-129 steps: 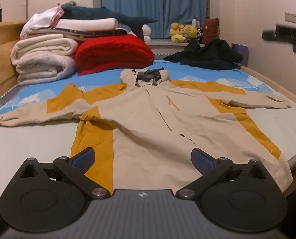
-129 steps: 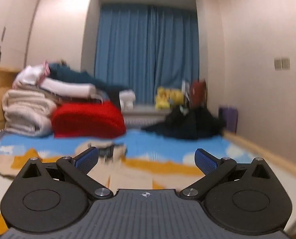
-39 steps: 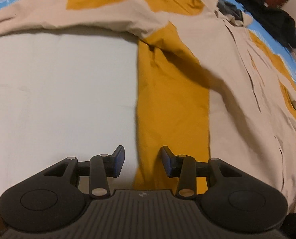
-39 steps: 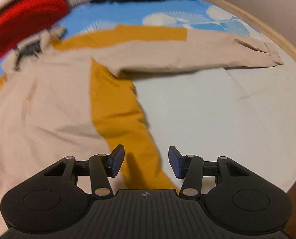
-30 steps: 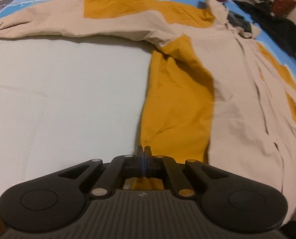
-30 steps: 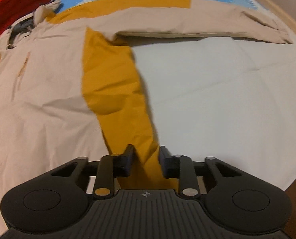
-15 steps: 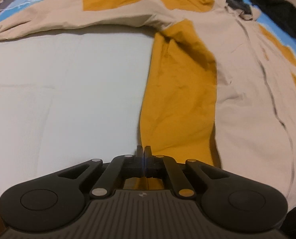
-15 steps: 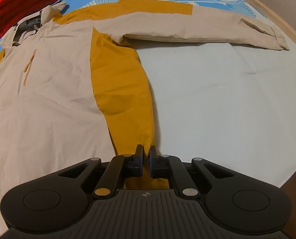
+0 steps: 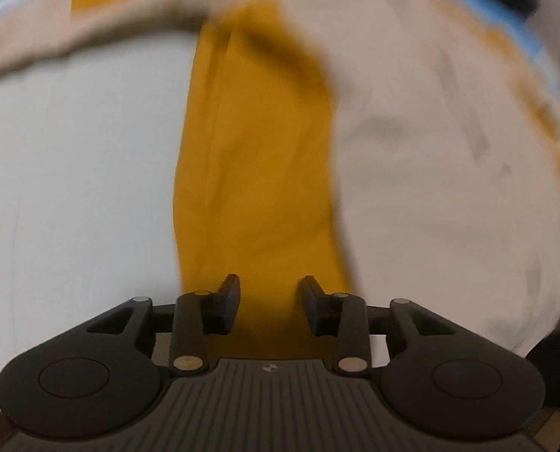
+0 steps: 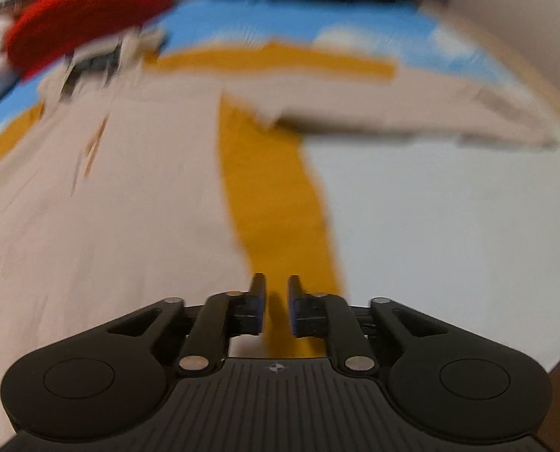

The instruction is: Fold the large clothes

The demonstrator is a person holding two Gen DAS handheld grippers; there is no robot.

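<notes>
- A beige and mustard jacket (image 9: 411, 158) is seen spread flat on a pale sheet (image 9: 73, 188), front side up, in both wrist views; both pictures are smeared by motion blur.
- The left gripper (image 9: 268, 301) is pointed steeply down over the hem end of one mustard side panel (image 9: 253, 150), which runs straight ahead of it.
- Its jaws have just been opening and are held moderately apart; mustard cloth is seen in the gap below them, but the pads are not pressed on it.
- To the left of the left gripper only pale sheet is seen; to its right the beige front of the jacket is spread.
- Far ahead and to the left of it, one sleeve (image 9: 92, 22) is stretched out sideways, beige with a mustard upper part.
- The right gripper (image 10: 276, 305) is likewise pointed down at the hem end of the other mustard side panel (image 10: 276, 196), which narrows toward it.
- Its jaws have just been opening and are set narrowly apart; a strip of mustard cloth is seen between them, and a gap is visible at each pad, so no grip is shown.
- To the left of the right gripper the beige chest is laid out; to its right lies pale sheet.
- Ahead and to the right of it, the other sleeve (image 10: 411, 113) is extended sideways, its cuff near the bed's edge.
- Beyond the collar, far ahead to the left, a red folded blanket (image 10: 88, 15) is seen on the blue patterned sheet (image 10: 265, 22).
</notes>
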